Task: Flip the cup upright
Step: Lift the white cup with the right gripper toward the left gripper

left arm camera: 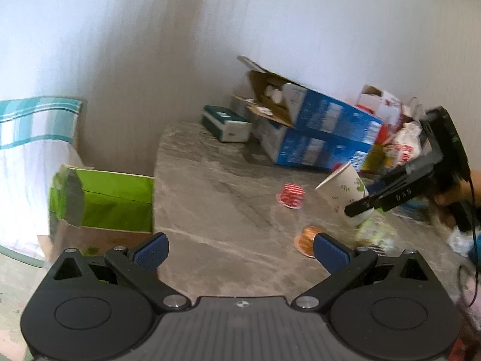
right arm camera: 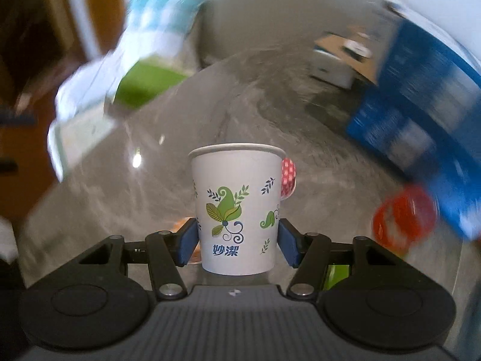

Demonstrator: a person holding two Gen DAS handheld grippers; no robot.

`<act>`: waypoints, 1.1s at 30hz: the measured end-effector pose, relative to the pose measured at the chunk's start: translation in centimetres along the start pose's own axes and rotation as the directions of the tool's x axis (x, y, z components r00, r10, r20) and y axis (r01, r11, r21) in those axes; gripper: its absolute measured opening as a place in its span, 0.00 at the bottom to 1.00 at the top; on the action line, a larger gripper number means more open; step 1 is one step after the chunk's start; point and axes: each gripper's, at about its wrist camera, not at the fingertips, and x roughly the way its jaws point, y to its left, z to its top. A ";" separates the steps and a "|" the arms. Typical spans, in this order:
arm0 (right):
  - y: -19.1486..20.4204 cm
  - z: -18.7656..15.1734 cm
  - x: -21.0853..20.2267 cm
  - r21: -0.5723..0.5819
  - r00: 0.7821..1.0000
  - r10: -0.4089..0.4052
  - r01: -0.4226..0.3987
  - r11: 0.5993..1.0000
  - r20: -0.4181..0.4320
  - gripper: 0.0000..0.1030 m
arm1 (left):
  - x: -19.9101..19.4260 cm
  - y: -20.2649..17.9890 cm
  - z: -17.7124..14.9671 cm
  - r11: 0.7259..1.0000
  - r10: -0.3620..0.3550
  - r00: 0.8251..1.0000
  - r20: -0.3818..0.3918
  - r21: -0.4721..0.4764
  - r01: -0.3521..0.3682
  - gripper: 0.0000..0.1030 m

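Paper cup held in right tool, lifted off the bench and tilted.

Left wrist view: left tool (left arm camera: 240, 248) spread wide, holding nothing, over the grey bench (left arm camera: 210, 198). At 3 o'clock the right tool (left arm camera: 359, 207) grips the paper cup (left arm camera: 342, 188), mouth tipped toward 10 o'clock. Open blue carton (left arm camera: 315, 114) at 1 o'clock holds white bottles. Right wrist view: right tool (right arm camera: 237, 242) pads clamp the cup (right arm camera: 237, 210) low on both sides, rim at 12 o'clock; inside not visible.
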 end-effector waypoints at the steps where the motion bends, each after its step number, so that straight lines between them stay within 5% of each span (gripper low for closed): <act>1: 0.6 -1.1 -1.0 0.075 1.000 0.006 -0.007 0.997 0.017 0.57 | -0.2 -0.2 -0.1 1.000 -0.018 1.000 -0.008 0.001 0.018 1.00; 5: 3.5 -5.7 -3.1 0.346 0.995 0.094 -0.099 0.933 0.031 0.57 | -0.6 -0.5 -0.8 0.995 -0.104 0.993 -0.057 -0.018 0.103 1.00; 9: 5.4 -9.4 -2.4 0.587 0.985 0.168 -0.164 0.793 0.049 0.57 | -0.8 -0.6 -1.5 0.980 -0.196 0.970 -0.147 -0.074 0.187 1.00; 16: 7.5 -11.8 -0.1 0.715 0.981 0.172 -0.184 0.675 0.090 0.57 | -1.6 -0.7 -1.5 0.965 -0.254 0.945 -0.207 -0.119 0.234 1.00; 20: 8.6 -11.8 0.4 0.732 0.982 0.163 -0.182 0.656 0.098 0.57 | -1.4 -0.4 -1.2 0.970 -0.223 0.949 -0.224 -0.145 0.194 1.00; 26: 9.7 -12.3 1.0 0.724 0.986 0.145 -0.161 0.670 0.084 0.58 | 1.4 -0.7 -1.1 0.963 -0.257 0.904 -0.341 -0.171 0.209 1.00; 33: 9.6 -12.9 1.4 0.719 0.986 0.135 -0.165 0.675 0.100 0.58 | 3.4 -2.0 -1.6 0.969 -0.232 0.885 -0.403 -0.170 0.177 1.00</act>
